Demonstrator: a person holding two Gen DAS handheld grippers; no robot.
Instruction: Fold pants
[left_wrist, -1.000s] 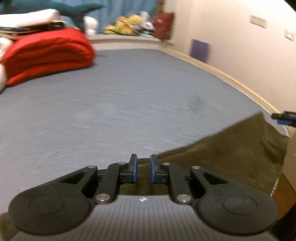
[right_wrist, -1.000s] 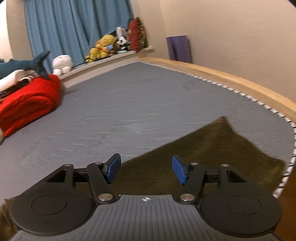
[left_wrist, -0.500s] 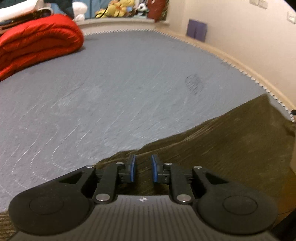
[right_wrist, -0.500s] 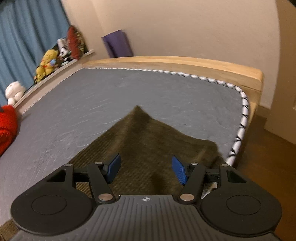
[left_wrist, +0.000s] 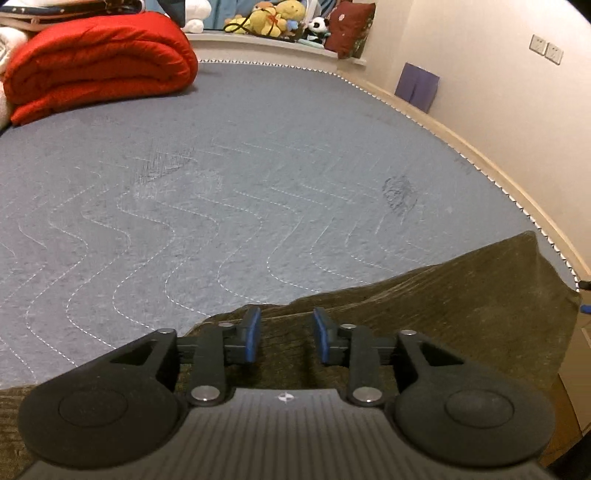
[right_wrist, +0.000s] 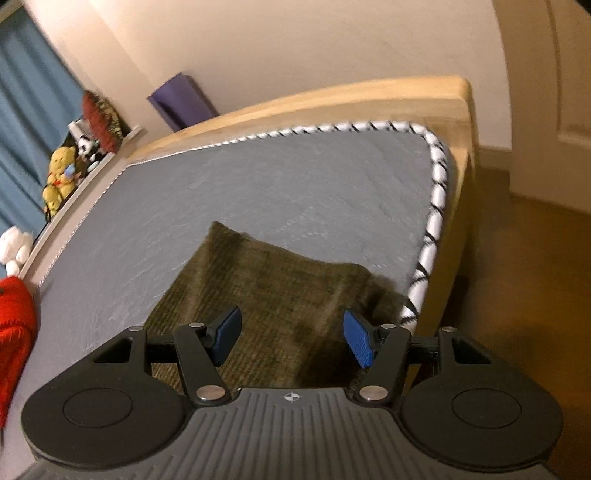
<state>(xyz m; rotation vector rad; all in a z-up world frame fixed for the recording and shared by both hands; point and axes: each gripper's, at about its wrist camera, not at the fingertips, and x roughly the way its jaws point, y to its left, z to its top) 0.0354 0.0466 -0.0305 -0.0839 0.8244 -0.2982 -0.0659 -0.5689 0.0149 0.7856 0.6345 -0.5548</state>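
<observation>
Left wrist view: left gripper (left_wrist: 285, 334) spread, nothing pinched, poised just over the olive pants (left_wrist: 461, 317). Pants lie flat along the bed's near edge, long axis running w/ that edge, far end reaching toward the right-hand corner of the bed (left_wrist: 258, 177). Red duvet (left_wrist: 99, 62) sits well apart at the far-left corner.

Right wrist view: right gripper (right_wrist: 291, 338) spread wide, empty, above pants (right_wrist: 266, 291) near the corner piping. Looks like an early step, prob. laid out, no fold made. Next: each gripper needs to pinch an end/edge, then lift it over.
</observation>
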